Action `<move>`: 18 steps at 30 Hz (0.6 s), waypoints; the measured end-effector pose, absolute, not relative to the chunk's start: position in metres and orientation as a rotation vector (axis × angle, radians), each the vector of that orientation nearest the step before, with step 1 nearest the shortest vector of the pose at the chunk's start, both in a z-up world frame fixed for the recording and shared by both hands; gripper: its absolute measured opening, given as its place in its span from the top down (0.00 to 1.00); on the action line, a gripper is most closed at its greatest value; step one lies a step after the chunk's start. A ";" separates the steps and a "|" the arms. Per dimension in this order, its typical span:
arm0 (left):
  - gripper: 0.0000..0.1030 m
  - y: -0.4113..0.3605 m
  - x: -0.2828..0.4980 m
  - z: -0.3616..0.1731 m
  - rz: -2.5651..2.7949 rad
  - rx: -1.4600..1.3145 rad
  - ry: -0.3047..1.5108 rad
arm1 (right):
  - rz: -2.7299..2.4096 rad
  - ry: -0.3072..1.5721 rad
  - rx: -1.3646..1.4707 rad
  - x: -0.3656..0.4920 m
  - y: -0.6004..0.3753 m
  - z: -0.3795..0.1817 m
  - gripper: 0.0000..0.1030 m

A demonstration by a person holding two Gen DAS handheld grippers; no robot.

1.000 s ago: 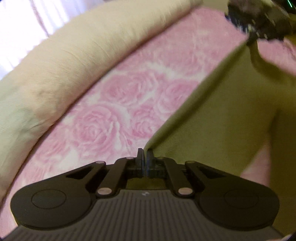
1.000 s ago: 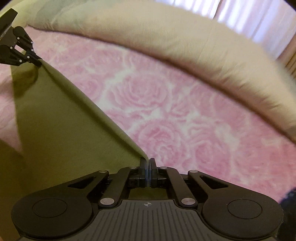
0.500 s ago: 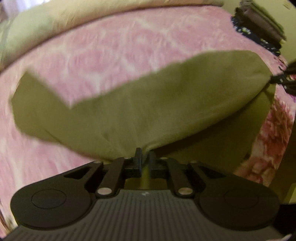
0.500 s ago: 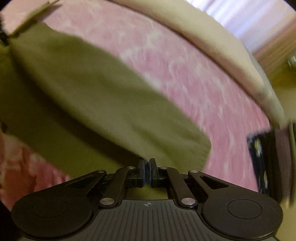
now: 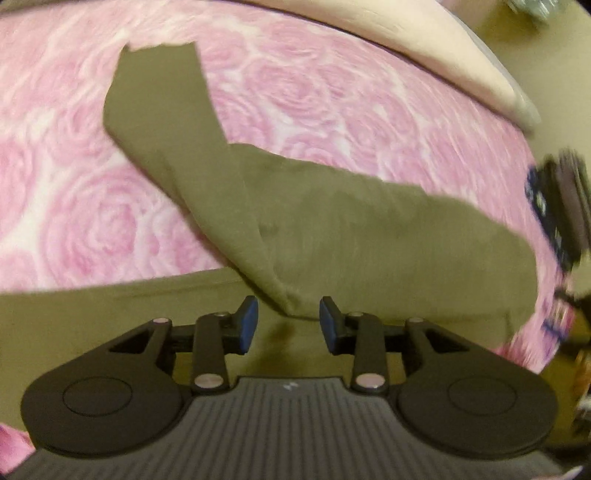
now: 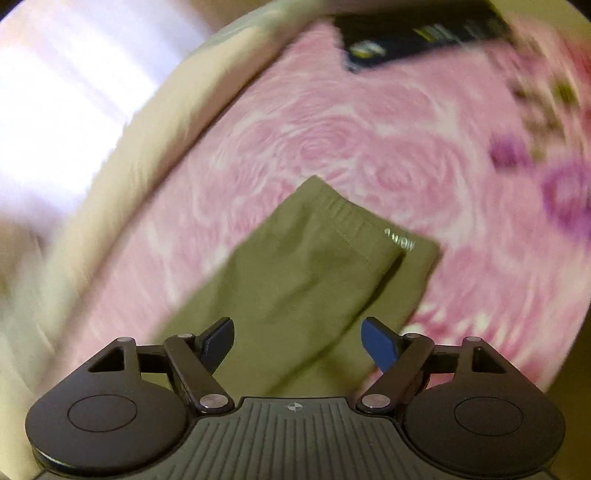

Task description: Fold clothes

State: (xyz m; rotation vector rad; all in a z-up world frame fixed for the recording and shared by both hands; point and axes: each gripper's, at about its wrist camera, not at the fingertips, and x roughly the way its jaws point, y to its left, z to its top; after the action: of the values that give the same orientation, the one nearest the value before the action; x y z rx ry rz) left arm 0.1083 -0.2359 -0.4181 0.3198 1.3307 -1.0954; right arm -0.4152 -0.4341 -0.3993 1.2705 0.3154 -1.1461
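Note:
An olive-green garment [image 5: 332, 229] lies folded over itself on a pink rose-patterned bedspread [image 5: 74, 206]. One sleeve reaches up toward the far left. In the left wrist view my left gripper [image 5: 288, 321] stands open, a folded corner of the garment lying just ahead between its blue pads [image 5: 248, 321]. In the right wrist view the garment [image 6: 295, 284] shows a ribbed end with small white lettering. My right gripper [image 6: 299, 343] is open above it with nothing held.
A cream pillow or bolster [image 5: 424, 55] runs along the far edge of the bed. A dark folded pile [image 5: 557, 206] sits at the right edge; a dark item [image 6: 417, 29] shows at the top of the right wrist view.
Both grippers, shut on the garment's edge earlier, have carried it over, laid it down and opened. The right view has swung toward the garment's ribbed end.

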 end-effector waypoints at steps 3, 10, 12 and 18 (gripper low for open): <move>0.70 -0.230 0.110 -0.432 -1.002 0.184 1.405 | -1.163 0.115 1.467 -0.445 -0.442 -0.419 0.50; 0.70 -0.209 0.107 -0.444 -0.867 -0.068 1.426 | -1.169 0.053 1.545 -0.477 -0.464 -0.440 0.51; 0.70 -0.208 0.105 -0.445 -0.844 -0.095 1.407 | -1.161 0.069 1.542 -0.479 -0.469 -0.446 0.51; 0.66 -0.206 0.103 -0.455 -0.756 -0.138 1.397 | -1.136 0.124 1.527 -0.482 -0.480 -0.465 0.51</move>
State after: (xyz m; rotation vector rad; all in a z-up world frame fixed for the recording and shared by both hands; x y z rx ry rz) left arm 0.1026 -0.2061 -0.4549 -0.1377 1.3973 -0.7558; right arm -0.4821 -0.4798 -0.4646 1.5275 0.1240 -1.1364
